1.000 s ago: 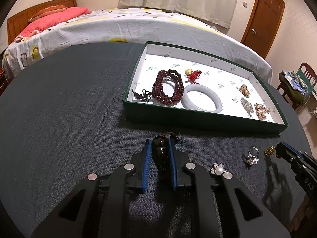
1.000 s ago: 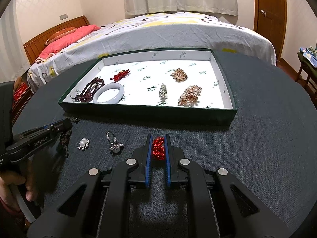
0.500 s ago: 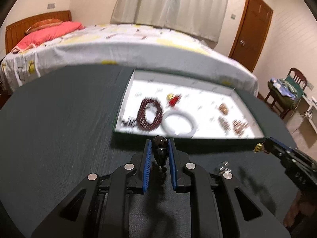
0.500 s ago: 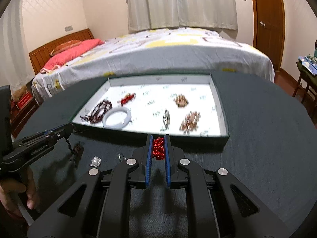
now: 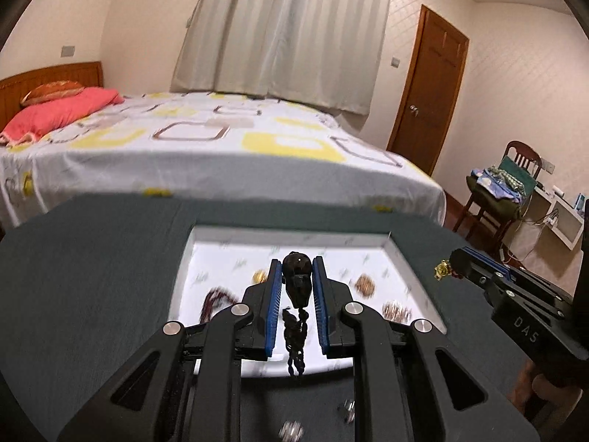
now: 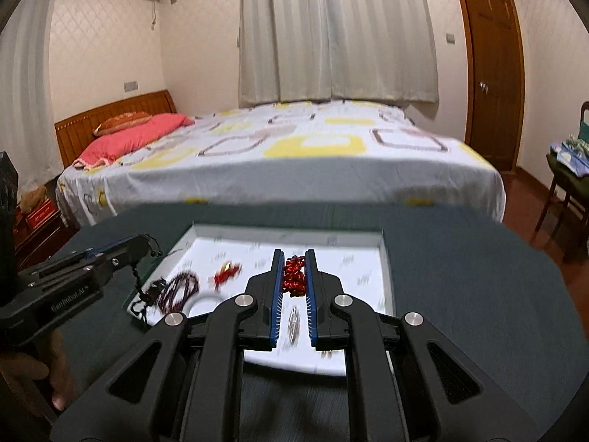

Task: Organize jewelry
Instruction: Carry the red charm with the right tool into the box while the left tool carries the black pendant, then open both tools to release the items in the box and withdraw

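My left gripper (image 5: 296, 270) is shut on a dark bead pendant (image 5: 297, 280) whose black tassel hangs down over the white-lined green tray (image 5: 191, 243). My right gripper (image 6: 293, 265) is shut on a red knotted charm (image 6: 293, 276), held above the same tray (image 6: 384, 243); its gold end (image 5: 441, 269) shows in the left wrist view. In the tray lie a dark red bead necklace (image 6: 180, 289), a red knot charm (image 6: 226, 270), a white bangle (image 6: 200, 302) and blurred brooches (image 5: 365, 284).
The tray sits on a dark grey round table (image 5: 92, 276). Two small silver pieces (image 5: 292, 432) lie on the table in front of the tray. A bed (image 5: 202, 147) stands behind the table, a chair (image 5: 511, 176) at right.
Both grippers have lifted off the table with their pieces and moved forward over the tray. The view is tilted up and blurred by motion.
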`<state>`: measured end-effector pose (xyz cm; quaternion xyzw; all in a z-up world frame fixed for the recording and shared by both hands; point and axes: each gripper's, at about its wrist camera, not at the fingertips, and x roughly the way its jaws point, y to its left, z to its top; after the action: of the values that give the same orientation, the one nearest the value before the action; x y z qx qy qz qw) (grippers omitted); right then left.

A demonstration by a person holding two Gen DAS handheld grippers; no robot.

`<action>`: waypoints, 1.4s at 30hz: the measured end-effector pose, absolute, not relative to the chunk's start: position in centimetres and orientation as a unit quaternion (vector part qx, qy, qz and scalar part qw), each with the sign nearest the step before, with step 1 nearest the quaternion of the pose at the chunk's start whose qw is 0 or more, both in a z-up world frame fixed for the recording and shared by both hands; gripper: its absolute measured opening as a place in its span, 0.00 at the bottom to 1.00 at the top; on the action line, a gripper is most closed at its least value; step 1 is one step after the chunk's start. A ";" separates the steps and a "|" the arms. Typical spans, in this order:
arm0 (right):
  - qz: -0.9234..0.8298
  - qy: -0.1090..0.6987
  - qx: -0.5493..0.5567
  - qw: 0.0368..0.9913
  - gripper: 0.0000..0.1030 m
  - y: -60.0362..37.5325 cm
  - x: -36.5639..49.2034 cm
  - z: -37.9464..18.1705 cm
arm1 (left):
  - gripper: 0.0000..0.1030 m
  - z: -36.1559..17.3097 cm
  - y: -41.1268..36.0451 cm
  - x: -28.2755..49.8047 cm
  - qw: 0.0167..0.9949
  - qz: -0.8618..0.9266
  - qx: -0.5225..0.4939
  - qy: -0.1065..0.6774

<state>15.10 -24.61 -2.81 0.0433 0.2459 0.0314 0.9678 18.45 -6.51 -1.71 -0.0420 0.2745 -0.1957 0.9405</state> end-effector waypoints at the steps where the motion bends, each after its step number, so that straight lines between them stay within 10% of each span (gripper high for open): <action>1: 0.030 0.241 0.041 0.969 0.11 -24.8 15.7 -2.6 | 0.17 -1.6 -6.9 18.9 0.941 -0.197 -0.042 0.272; 36: -0.015 0.367 0.048 0.929 0.12 -28.9 26.3 -12.6 | 0.18 -11.2 -14.6 28.9 0.888 -0.183 0.015 0.423; 42: -0.019 0.364 0.053 0.930 0.24 -28.9 26.0 -12.5 | 0.32 -11.2 -14.4 29.0 0.884 -0.184 0.007 0.429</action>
<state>26.03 -28.93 -12.52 0.0525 0.3641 -0.0187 0.9297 28.97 -14.37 -11.17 0.0067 0.4293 -0.1844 0.8841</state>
